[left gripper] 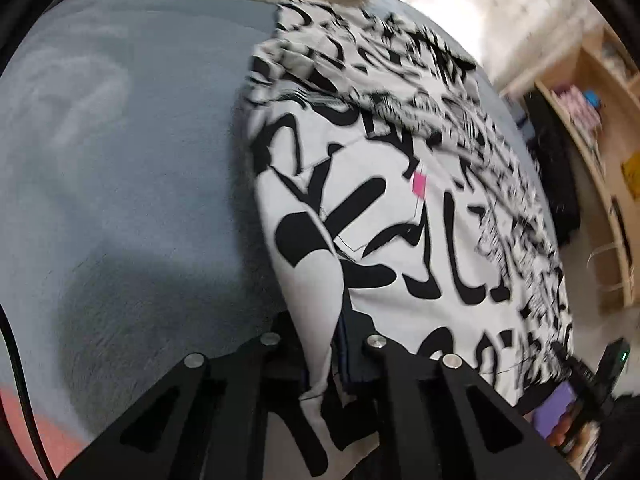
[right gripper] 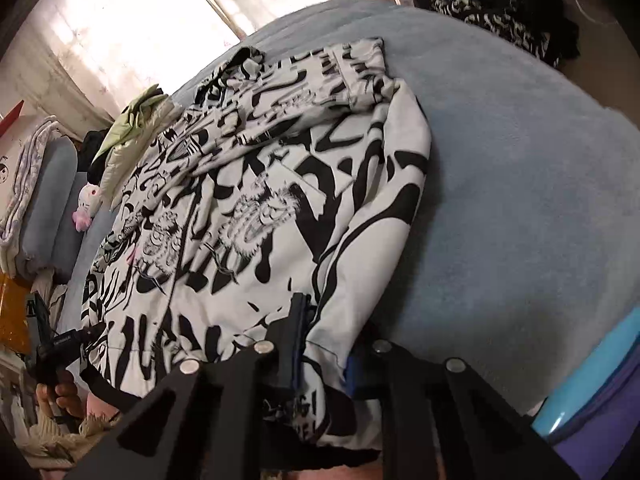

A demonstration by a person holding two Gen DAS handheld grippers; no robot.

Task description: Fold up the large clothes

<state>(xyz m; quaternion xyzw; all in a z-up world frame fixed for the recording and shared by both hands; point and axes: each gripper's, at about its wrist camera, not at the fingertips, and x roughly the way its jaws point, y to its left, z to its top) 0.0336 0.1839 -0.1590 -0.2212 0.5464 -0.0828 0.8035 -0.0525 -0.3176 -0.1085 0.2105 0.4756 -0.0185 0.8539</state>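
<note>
Jacket (left gripper: pixel 392 216), white with black print, lay spread on the blue bed (left gripper: pixel 120 160), hem at the near edge. Left gripper (left gripper: pixel 320 360) had its jaws closed on the hem's left end. Right gripper (right gripper: pixel 320 356) had its jaws pinched on the hem's right end. Plush toy (right gripper: pixel 86 204) sat at the bed's far left.

You are facing a bed with a grey-blue plush cover (right gripper: pixel 520 184). Beyond its far edge, daylight glows through a pale curtained window (right gripper: pixel 132 28). A light wooden shelf unit (left gripper: pixel 600 128) stands beside the bed; rolled blue pillows (right gripper: pixel 52 216) lie at its other side.
</note>
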